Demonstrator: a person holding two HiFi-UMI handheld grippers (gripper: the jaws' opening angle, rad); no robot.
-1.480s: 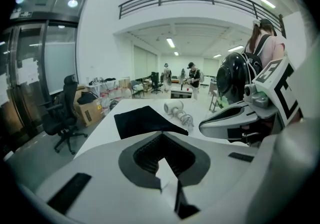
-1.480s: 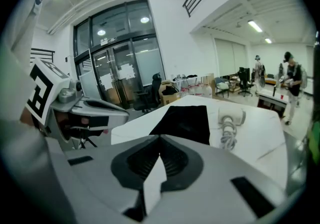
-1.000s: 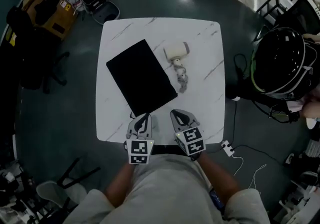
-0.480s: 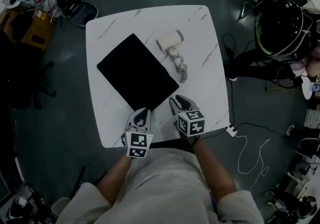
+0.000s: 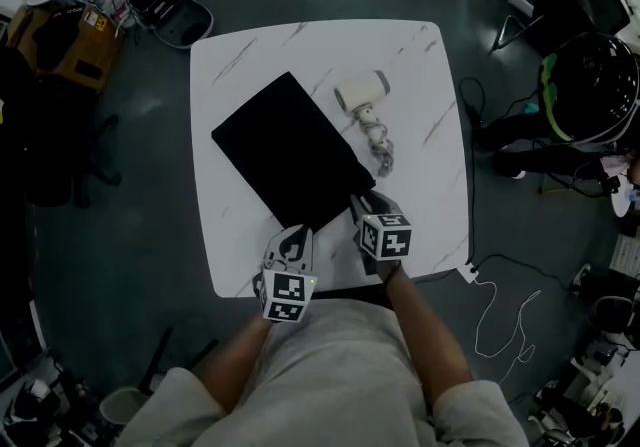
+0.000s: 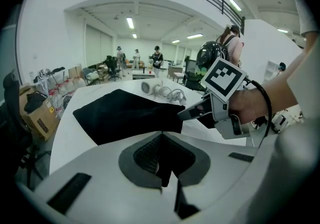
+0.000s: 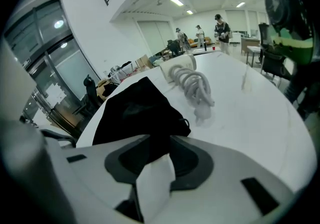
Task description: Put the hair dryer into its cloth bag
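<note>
1. Change since the earlier pictures: both grippers have been brought in from the near edge of the desk (image 5: 430, 165) toward the cloth bag (image 5: 285, 150). The jaws of the right gripper (image 5: 363, 201), which were together then, have just been opening.
2. Left gripper (image 5: 296, 234): the jaws are closed together, and nothing is seen between them in the left gripper view. The tips are held over bare desk just short of the bag's near corner. The marker cube (image 5: 288, 297) is turned upward.
3. Right gripper: the jaws are held apart. In the right gripper view the bag's near right corner is seen in the gap between them, but the pads are not pressed on it. Bare desk shows in the rest of the gap.
4. Cloth bag: black and flat, it is laid diagonally across the middle of the desk. One short end is turned toward the far left corner and the other toward the near edge, where both grippers are met.
5. Hair dryer (image 5: 360, 93): white, it is laid on its side toward the far right corner. It is beside the bag's right long edge and apart from it. Its coiled cord (image 5: 381, 147) is trailed toward the near edge and ends near the right gripper without touching it.
6. Surroundings: a dark floor (image 5: 120, 235) is seen around the desk. A black helmet (image 5: 600, 85) is seen beyond the right edge and a cardboard box (image 5: 75, 40) beyond the far left corner.
</note>
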